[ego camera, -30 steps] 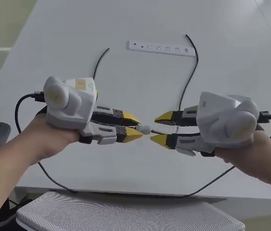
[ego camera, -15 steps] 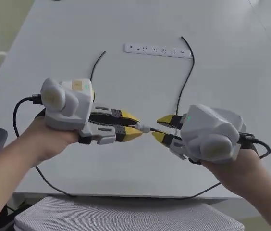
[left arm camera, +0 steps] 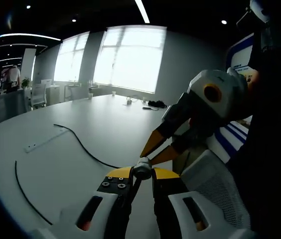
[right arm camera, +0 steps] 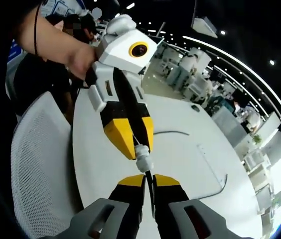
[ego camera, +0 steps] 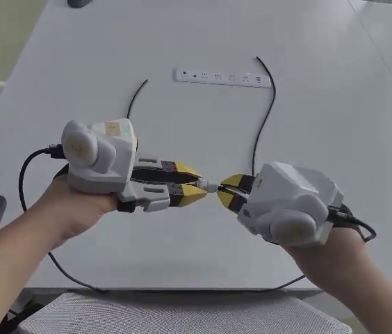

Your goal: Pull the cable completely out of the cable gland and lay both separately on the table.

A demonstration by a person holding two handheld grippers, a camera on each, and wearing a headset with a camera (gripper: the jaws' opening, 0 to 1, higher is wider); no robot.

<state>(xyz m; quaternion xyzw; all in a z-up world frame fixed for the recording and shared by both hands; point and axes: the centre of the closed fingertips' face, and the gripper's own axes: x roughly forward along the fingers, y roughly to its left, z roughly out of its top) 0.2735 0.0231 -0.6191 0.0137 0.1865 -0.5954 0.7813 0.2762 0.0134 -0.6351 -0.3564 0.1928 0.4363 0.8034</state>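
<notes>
While gripped at both ends above the white tabletop [ego camera: 335, 83], not yet parted. Left hand-held gripper [ego camera: 200, 185] at centre-left of head view, right hand-held gripper [ego camera: 225, 192] at centre-right, tips nearly meeting. Right pinched narrow on black cable [ego camera: 264, 129], trailing toward upper frame. Left closed on small pale cable gland [ego camera: 210, 186] at frame centre. Judged best: keep gland hand fixed, draw cable straight along gland's axis, no bending at exit, re-grip closer if needed.
</notes>
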